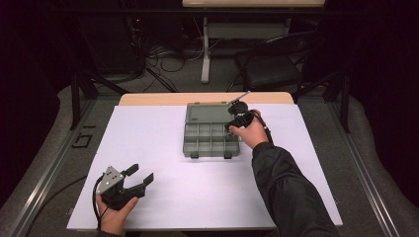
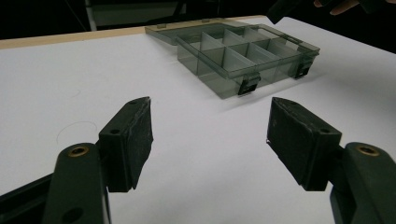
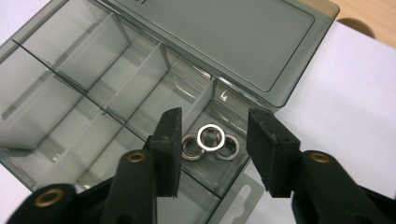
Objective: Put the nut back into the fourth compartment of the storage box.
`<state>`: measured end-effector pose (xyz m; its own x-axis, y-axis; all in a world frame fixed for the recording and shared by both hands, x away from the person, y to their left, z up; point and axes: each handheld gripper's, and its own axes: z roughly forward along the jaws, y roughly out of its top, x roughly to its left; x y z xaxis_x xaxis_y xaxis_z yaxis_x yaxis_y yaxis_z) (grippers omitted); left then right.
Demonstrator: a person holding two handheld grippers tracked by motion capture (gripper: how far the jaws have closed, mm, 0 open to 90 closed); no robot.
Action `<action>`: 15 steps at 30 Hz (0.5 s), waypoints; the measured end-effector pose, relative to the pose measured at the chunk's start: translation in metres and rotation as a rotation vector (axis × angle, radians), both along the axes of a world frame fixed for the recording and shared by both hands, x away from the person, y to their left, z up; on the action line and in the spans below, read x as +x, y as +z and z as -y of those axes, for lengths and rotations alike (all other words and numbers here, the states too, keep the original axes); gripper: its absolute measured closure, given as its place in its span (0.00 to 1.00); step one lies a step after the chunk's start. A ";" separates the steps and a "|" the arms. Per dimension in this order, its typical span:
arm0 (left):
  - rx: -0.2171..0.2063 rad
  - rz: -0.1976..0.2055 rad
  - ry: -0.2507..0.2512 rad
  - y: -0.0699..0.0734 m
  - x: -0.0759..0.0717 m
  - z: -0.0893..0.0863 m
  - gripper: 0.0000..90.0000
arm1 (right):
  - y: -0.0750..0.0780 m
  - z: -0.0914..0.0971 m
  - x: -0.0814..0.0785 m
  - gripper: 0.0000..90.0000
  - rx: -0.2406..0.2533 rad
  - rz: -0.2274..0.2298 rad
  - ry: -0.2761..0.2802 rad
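While the right claw (image 3: 212, 140) hangs half-open, three nuts (image 3: 211, 143) lie flat, holes up, in the organizer box (image 3: 56, 56).

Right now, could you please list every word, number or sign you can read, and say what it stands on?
"4": light numeral on the organizer box, at its hinge edge by the compartment holding the metal nuts.
Dark marking on the open lid, cut off at the frame's top: unreadable.

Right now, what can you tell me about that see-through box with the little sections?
The organizer box is smoky grey translucent plastic, split by thin dividers into small compartments. Its hinged lid lies open flat behind it, and two dark latches sit on the front. It rests on the white table cover. One corner compartment holds three metal nuts.
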<state>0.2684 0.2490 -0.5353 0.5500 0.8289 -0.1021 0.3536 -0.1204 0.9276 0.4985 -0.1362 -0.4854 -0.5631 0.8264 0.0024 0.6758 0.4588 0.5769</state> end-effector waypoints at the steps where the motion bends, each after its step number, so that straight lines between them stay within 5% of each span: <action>1: -0.002 0.000 0.000 0.000 0.000 0.000 0.35 | 0.000 0.000 0.000 0.59 -0.010 0.005 0.004; 8: 0.000 0.003 0.003 0.001 0.000 -0.001 0.35 | 0.004 0.009 -0.005 0.49 -0.007 0.012 0.000; 15: 0.000 0.002 0.012 0.001 -0.001 -0.002 0.35 | 0.015 0.023 -0.029 0.47 0.027 0.033 0.027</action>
